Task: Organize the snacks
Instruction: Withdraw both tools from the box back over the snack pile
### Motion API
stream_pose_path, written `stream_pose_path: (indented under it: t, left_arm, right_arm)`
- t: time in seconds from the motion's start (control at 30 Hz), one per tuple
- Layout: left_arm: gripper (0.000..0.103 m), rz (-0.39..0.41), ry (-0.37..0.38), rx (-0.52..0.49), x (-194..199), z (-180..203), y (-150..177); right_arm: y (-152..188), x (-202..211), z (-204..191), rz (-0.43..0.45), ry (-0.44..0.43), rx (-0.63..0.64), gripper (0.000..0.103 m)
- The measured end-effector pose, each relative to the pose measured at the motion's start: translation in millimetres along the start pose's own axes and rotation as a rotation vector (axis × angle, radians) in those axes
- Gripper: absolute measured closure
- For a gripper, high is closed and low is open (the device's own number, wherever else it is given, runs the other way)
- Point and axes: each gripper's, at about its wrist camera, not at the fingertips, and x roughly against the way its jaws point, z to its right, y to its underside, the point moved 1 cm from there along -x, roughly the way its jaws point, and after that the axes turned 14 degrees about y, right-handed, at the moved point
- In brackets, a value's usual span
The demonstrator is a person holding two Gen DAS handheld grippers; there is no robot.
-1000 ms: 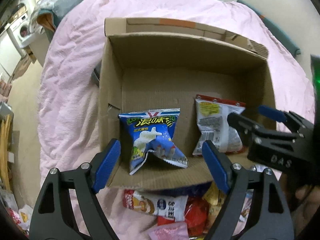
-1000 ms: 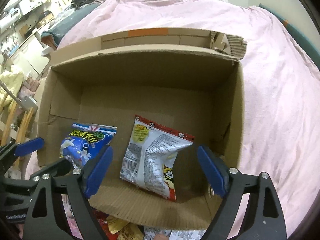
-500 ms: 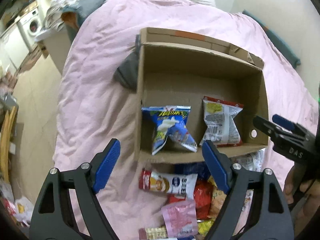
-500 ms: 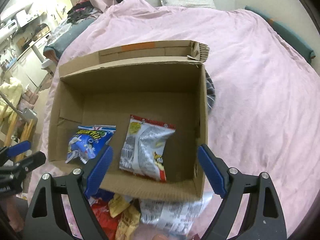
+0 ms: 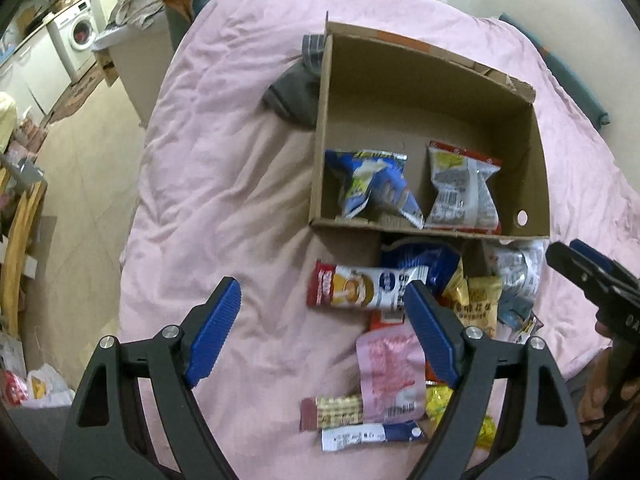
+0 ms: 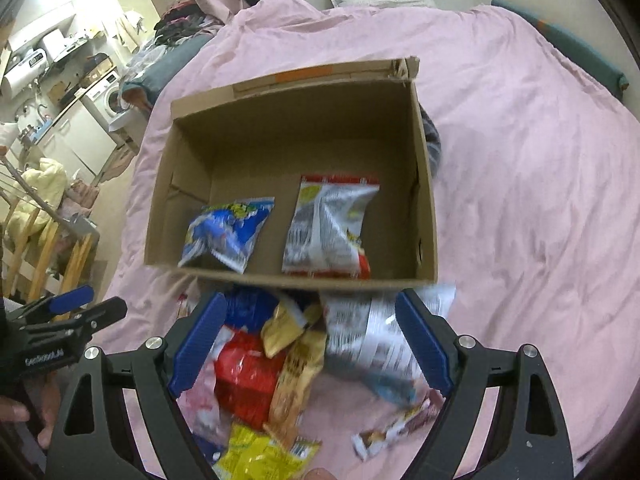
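An open cardboard box [image 5: 532,148] [image 6: 424,184] sits on the pink bed. Inside it lean a blue snack bag [image 5: 370,182] [image 6: 226,236] and a silver-and-red snack bag [image 5: 460,188] [image 6: 326,228]. A pile of loose snacks [image 5: 400,320] [image 6: 280,364] lies on the bed in front of the box. My left gripper [image 5: 320,332] is open and empty, above the bed left of the pile. My right gripper [image 6: 312,348] is open and empty, above the pile. Each gripper shows at the edge of the other's view.
A grey cloth [image 5: 296,92] lies against the box's left side. The pink duvet [image 5: 224,184] covers the bed. Left of the bed are the floor, a washing machine [image 5: 80,32] and wooden furniture [image 5: 20,240].
Both grippers have pulled back and up from the box, so the snack pile in front of it has come into view. The two bags in the box have stayed put.
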Motion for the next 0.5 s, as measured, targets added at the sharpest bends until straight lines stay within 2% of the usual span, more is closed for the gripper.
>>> stream_pose_path:
  t: [0.5]
  left_arm:
    - [0.022, -0.031, -0.022, 0.013, -5.3, -2.2, 28.7]
  right_arm:
    - [34.0, -0.1, 11.8, -0.056, -0.003, -0.055, 0.014]
